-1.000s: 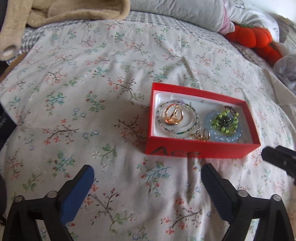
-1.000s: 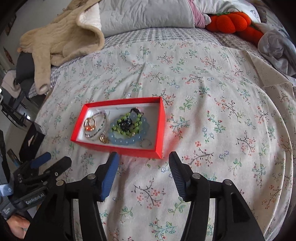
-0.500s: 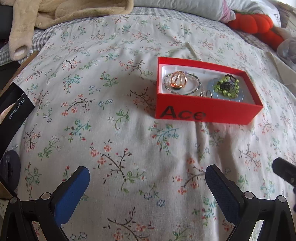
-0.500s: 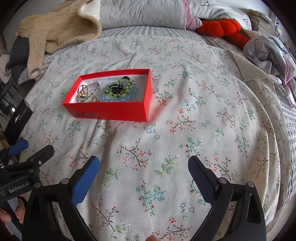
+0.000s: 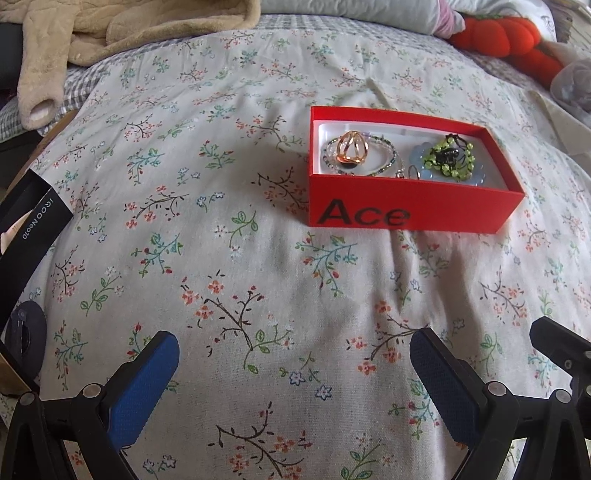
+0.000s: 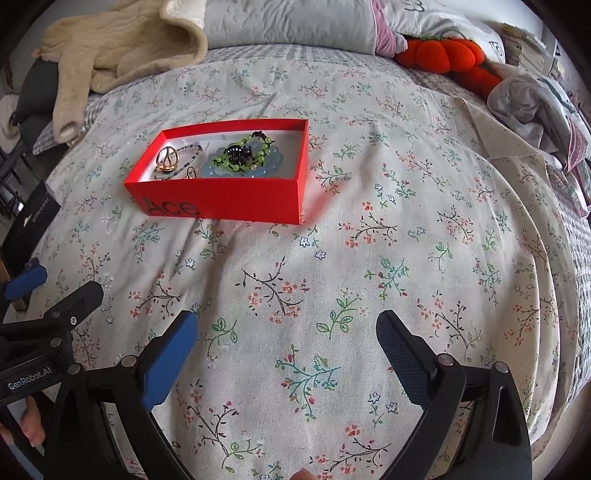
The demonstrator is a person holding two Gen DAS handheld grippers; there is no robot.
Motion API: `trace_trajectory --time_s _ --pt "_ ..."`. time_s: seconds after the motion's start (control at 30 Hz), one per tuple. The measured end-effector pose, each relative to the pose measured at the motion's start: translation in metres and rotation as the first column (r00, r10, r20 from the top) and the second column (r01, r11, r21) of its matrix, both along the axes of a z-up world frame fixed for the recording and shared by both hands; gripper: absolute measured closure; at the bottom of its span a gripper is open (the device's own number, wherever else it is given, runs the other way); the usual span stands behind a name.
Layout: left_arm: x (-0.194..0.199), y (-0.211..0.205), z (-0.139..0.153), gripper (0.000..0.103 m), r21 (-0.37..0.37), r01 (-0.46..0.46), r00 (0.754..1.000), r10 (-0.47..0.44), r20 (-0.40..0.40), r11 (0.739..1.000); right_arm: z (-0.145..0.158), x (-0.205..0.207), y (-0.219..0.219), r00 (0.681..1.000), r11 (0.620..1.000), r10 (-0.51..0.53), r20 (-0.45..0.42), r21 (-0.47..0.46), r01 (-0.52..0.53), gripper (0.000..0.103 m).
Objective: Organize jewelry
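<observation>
A red box point(image 5: 410, 210) point(image 6: 229, 201) marked "Ace" sits on the floral bedspread point(image 5: 236, 258). Its white inside holds a gold cage ring point(image 5: 350, 148) point(image 6: 167, 157) on a thin beaded bracelet point(image 5: 384, 162), a green bead bracelet point(image 5: 448, 164) point(image 6: 245, 157) with a black piece on it, and a pale blue bead bracelet point(image 5: 421, 170) point(image 6: 273, 162) underneath. My left gripper point(image 5: 295, 365) is open and empty, well short of the box. My right gripper point(image 6: 286, 341) is also open and empty, on the near side of the box and to its right.
A beige fleece garment point(image 6: 110, 48) and pillows point(image 6: 288, 22) lie at the bed's far end, with an orange plush pumpkin point(image 6: 443, 55) and crumpled clothes point(image 6: 535, 103) at the right. A black carton point(image 5: 26, 225) hangs over the bed's left edge.
Both grippers have drawn back from the box, which now looks farther off in each view. The right gripper's jaws have widened from a narrow gap to fully apart.
</observation>
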State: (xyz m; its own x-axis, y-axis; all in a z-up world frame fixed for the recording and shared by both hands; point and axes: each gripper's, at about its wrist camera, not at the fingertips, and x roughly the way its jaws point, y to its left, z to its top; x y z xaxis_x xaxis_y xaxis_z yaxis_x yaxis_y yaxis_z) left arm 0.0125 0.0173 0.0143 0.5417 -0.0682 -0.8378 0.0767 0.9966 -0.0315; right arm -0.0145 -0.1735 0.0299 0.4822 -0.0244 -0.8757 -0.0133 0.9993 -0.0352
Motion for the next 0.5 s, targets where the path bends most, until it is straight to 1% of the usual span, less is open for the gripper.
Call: trace_trajectory --time_s 0.5 --pt "-0.0004 -0.0030 0.0004 0.000 0.010 0.002 1.000 -0.003 0.006 1.000 -0.0045 0.0045 0.0010 1.000 1.000 -0.015 -0.012 -0.011 0.015 0.004"
